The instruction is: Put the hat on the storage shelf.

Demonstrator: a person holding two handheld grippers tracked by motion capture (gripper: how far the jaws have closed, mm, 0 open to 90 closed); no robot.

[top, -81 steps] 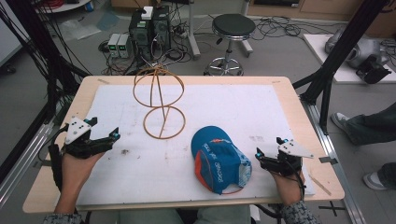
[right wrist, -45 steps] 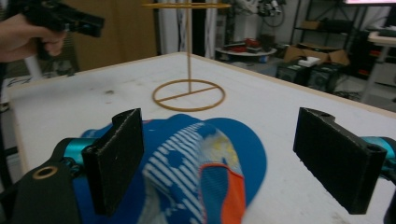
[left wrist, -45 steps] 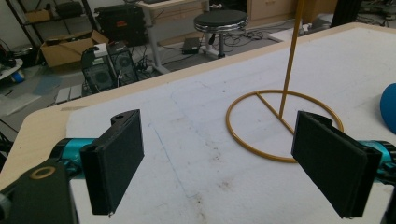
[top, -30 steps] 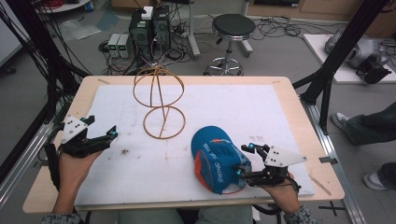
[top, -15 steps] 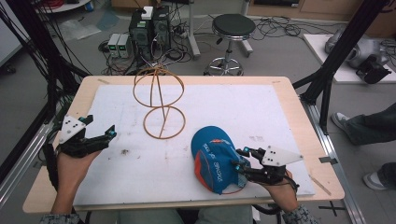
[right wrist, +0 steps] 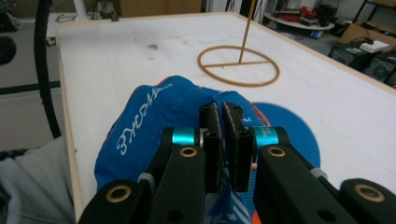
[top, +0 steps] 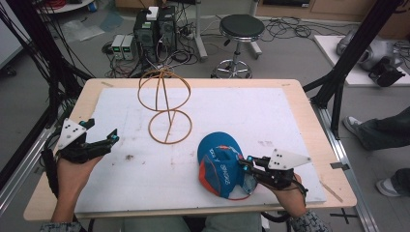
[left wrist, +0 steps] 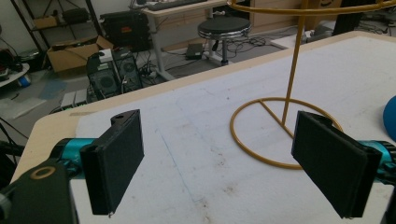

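A white mat [top: 270, 116] is spread over the wooden table [top: 309, 96], and all places here are given from the wire stand [top: 164, 104], a golden frame of rings on a round base that is set toward the far left of that mat. Nearer the person and to the right of the stand, well apart from it, a blue and orange cap [top: 221, 164] is seen lying close to the mat's near edge. At the cap's right side the right gripper [top: 244, 163] is found; its jaws have just been closing and are now pinched together on a fold of the cap's fabric, as is shown in the right gripper view [right wrist: 223, 140]. To the left of the stand, the left gripper [top: 101, 137] is held with its jaws spread wide and nothing between them. It is judged that little cloth has been caught, so the cap could slip free once lifted. If carried toward the stand, the light frame could be knocked over by a low pass, since it is steadied by nothing.
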